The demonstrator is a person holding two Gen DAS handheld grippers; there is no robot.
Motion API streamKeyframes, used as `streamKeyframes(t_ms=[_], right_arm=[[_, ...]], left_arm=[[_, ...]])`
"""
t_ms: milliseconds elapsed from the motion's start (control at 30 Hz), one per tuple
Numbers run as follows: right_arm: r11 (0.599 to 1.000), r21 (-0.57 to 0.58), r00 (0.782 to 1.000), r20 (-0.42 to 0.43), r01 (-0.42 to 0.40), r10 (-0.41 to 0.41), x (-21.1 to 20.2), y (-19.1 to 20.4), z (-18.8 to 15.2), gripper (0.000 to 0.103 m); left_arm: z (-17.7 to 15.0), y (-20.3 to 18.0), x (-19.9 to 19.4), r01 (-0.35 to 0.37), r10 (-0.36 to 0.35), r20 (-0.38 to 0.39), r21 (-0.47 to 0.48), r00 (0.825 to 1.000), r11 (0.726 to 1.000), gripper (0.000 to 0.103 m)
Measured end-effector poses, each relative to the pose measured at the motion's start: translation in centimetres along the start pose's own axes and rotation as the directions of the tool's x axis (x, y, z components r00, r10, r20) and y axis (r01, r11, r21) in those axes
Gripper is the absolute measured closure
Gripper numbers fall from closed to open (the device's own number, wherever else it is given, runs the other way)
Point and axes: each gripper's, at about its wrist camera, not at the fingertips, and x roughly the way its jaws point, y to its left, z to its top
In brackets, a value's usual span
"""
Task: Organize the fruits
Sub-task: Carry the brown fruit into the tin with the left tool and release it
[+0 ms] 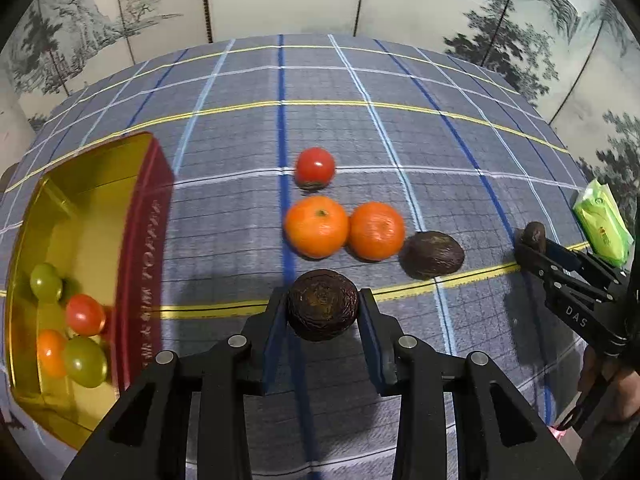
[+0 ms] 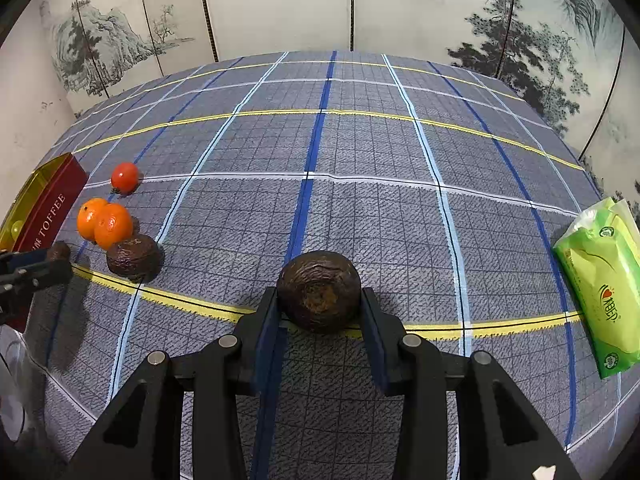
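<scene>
My left gripper (image 1: 323, 310) is shut on a dark wrinkled fruit (image 1: 322, 305), held just above the checked cloth. My right gripper (image 2: 319, 303) is shut on another dark wrinkled fruit (image 2: 319, 291); it also shows at the right of the left wrist view (image 1: 534, 236). Loose on the cloth lie a red tomato (image 1: 315, 167), two oranges (image 1: 317, 226) (image 1: 377, 230) and a third dark fruit (image 1: 432, 254). The gold-lined red tin (image 1: 138, 240) at the left holds two green fruits, a red tomato (image 1: 85, 314) and an orange one (image 1: 50, 353).
A green tissue pack (image 2: 600, 280) lies at the table's right edge. A painted folding screen (image 2: 320, 4) stands behind the table. The blue-grey checked cloth (image 2: 360, 152) covers the table. The left gripper's tip (image 2: 36, 270) shows at the left of the right wrist view.
</scene>
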Motion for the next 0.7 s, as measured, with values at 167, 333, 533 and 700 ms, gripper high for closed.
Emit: streamKeyframes(t_ms=[167, 333, 533, 700], right_arm=[[1.0, -0.008, 1.0, -0.003, 0.005, -0.005, 0.0, -0.2, -0.2, 0.066], [1.0, -0.006, 1.0, -0.003, 0.005, -0.005, 0.0, -0.2, -0.2, 0.066], [1.0, -0.006, 1.0, -0.003, 0.008, -0.008, 0.0, -0.2, -0.1, 0.066], [1.0, -0.003, 1.0, -0.003, 0.011, -0.011, 0.0, -0.1, -0.1, 0.066]], left_arm=[[0.3, 1.4, -1.5, 0.001, 0.0, 0.021, -0.023, 1.0, 1.0, 0.067], [0.8, 3.8, -3.0, -0.022, 0.025, 0.049, -0.063, 0.998, 0.998, 0.067], [0.9, 8.8, -5.0, -0.084, 0.097, 0.078, -0.15, 0.992, 0.985, 0.067], [0.5, 13.7, -6.1, -0.157, 0.18, 0.082, -0.237, 0.98, 0.959, 0.067]])
